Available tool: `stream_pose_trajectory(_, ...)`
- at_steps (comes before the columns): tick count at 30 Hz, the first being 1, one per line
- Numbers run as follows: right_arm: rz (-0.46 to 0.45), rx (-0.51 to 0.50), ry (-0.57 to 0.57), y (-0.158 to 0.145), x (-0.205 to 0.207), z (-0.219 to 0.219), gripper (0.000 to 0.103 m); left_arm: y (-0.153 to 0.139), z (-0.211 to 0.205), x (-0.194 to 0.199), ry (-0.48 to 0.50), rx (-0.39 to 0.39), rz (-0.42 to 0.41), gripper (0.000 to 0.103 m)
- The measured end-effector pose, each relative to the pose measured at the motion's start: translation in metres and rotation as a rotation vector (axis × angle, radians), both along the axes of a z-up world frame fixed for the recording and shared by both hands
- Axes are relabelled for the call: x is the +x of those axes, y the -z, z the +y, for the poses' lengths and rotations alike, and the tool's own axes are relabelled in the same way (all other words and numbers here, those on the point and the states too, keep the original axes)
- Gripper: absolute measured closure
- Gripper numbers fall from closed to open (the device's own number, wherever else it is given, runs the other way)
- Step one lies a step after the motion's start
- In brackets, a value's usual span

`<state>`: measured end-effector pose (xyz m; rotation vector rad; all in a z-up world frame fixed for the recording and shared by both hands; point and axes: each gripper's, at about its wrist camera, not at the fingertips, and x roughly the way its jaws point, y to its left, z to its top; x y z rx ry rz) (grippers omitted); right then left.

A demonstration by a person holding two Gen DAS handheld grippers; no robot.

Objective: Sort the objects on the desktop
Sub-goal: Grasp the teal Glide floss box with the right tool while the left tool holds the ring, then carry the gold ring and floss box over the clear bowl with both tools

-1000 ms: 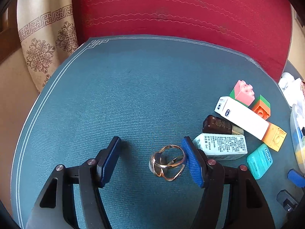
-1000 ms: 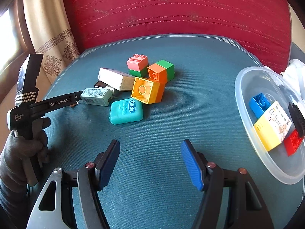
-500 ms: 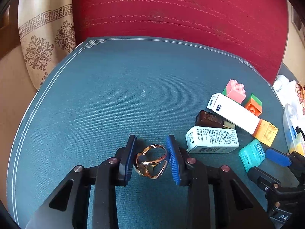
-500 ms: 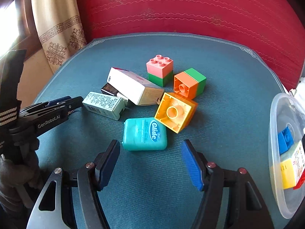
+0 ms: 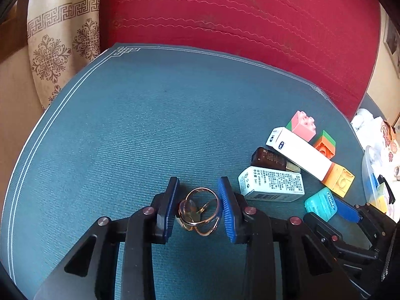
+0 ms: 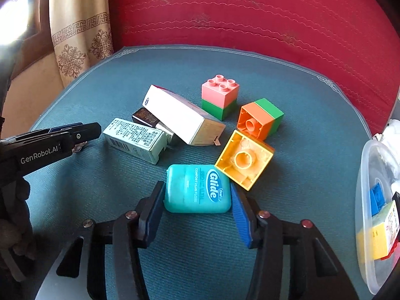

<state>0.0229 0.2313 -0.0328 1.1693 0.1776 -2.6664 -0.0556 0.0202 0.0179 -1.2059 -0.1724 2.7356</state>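
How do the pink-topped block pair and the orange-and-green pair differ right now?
The pink-and-green blocks stand upright, studs up; the orange-and-green blocks lie tipped on their side, the hollow underside showing. Pink sits over green in the first; in the second, orange and green sit side by side. The first lies farther from the right tool. Both are two-block stacks resting on the blue mat.
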Motion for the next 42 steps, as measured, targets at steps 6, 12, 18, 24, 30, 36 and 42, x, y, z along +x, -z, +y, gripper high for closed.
stream_pose_trajectory(6,0.002,-0.027,-0.001,0.000,0.001,0.006,0.048,-0.006,-0.004,0.002,-0.025,0.011,0.026,0.068)
stream_pose_trajectory(12,0.001,-0.070,0.002,0.001,0.001,0.014,0.048,-0.009,-0.011,0.002,-0.053,0.024,0.040,0.068)
stream_pose_trajectory(18,0.002,-0.094,0.004,0.001,-0.001,0.014,0.048,-0.012,-0.016,0.001,-0.065,0.031,0.054,0.068)
stream_pose_trajectory(24,0.002,-0.127,0.009,0.001,0.002,0.016,0.048,-0.017,-0.021,0.002,-0.073,0.049,0.063,0.068)
stream_pose_trajectory(30,0.014,-0.149,-0.008,-0.002,0.009,0.013,0.048,-0.020,-0.023,0.003,-0.073,0.057,0.072,0.068)
stream_pose_trajectory(36,0.032,-0.178,-0.005,-0.007,0.020,0.014,0.048,-0.024,-0.024,0.005,-0.070,0.058,0.082,0.068)
stream_pose_trajectory(42,0.057,-0.208,0.011,-0.015,0.035,0.023,0.048,-0.026,-0.021,0.007,-0.069,0.060,0.094,0.068)
